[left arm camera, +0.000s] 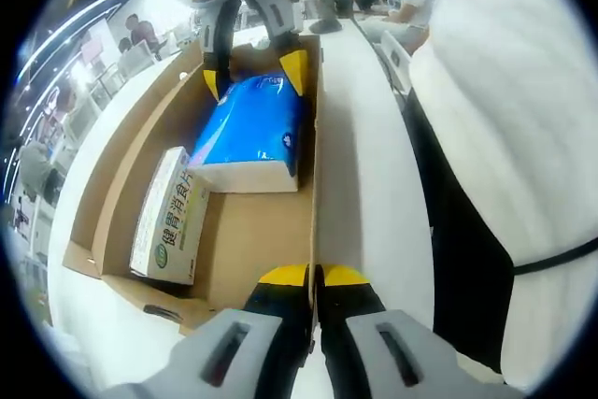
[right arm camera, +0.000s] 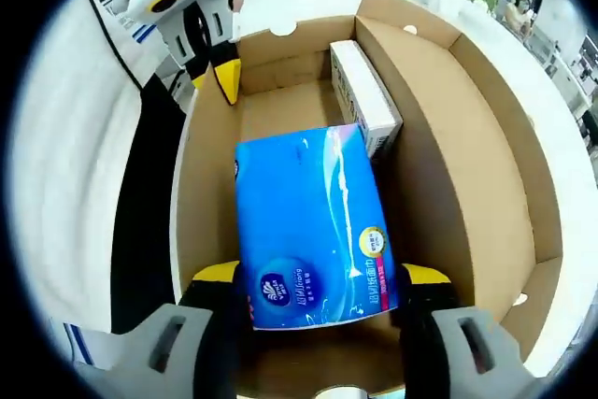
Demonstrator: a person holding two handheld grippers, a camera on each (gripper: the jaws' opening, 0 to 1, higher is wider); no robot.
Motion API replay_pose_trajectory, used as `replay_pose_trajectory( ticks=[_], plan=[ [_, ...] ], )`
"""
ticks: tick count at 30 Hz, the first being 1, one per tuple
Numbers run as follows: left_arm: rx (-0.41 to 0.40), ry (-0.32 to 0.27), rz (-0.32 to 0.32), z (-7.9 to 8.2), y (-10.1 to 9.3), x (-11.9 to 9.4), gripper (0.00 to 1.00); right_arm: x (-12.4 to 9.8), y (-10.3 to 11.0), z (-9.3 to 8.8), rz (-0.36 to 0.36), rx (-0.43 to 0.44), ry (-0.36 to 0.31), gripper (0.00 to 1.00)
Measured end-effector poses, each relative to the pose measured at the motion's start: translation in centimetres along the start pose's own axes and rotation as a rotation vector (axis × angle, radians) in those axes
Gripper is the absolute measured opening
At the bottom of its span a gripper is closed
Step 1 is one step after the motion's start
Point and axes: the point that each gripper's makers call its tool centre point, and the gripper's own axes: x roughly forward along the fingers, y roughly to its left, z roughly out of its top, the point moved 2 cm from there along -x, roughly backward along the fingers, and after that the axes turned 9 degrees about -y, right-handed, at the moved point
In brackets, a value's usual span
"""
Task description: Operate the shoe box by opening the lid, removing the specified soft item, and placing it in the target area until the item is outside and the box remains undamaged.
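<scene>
On the white table [left arm camera: 374, 184], left tongs [left arm camera: 314, 276] pinch the box wall [left arm camera: 316, 165]; right tongs [right arm camera: 321, 274] straddle the blue tissue pack [right arm camera: 308, 221].

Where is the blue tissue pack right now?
The blue tissue pack lies inside the open shoe box, between the right gripper jaws, with the white carton just beyond it.

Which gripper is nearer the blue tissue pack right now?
The right gripper: its open jaws straddle the blue tissue pack inside the shoe box. The left gripper is clamped on the box's side wall, away from the pack.
</scene>
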Motion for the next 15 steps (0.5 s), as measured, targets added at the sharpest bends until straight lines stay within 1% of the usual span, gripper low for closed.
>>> replay_pose_trajectory(
  ticks=[1,2,3,4,6,8,9,12,13,14,15],
  plan=[
    [0.0,0.001,0.0,0.0,0.0,0.0,0.01,0.1,0.2,0.6,0.013,0.022,-0.02,0.7],
    [0.0,0.002,-0.001,0.0,0.0,0.0,0.01,0.1,0.1,1.0,0.015,0.039,-0.013,0.7],
    [0.0,0.002,-0.001,0.0,0.0,0.0,0.01,0.1,0.2,1.3,0.014,0.021,-0.014,0.7],
    [0.0,0.001,0.0,0.0,0.0,0.0,0.01,0.4,0.1,1.6,0.014,-0.034,-0.007,0.7],
    [0.0,0.001,0.001,0.0,0.0,0.0,0.01,0.8,0.2,1.8,0.023,-0.035,0.007,0.7],
    [-0.001,0.001,0.002,0.0,0.0,0.0,0.01,1.2,0.5,2.1,0.039,-0.054,0.014,0.69],
    [-0.001,0.001,0.002,0.1,0.0,0.0,0.01,1.4,0.7,2.1,0.049,-0.061,0.022,0.68],
    [-0.001,0.001,0.005,0.0,0.0,0.1,0.02,2.1,1.0,1.6,0.068,-0.124,0.077,0.68],
    [-0.001,0.001,0.006,0.0,0.0,0.1,0.02,2.4,0.8,1.3,0.058,-0.148,0.097,0.69],
    [-0.002,0.0,0.006,0.0,0.0,0.0,0.02,2.5,0.8,1.2,0.056,-0.155,0.108,0.68],
    [0.0,0.0,0.005,0.0,0.0,0.0,0.02,2.7,0.9,1.3,0.064,-0.139,0.104,0.68]
  ],
)
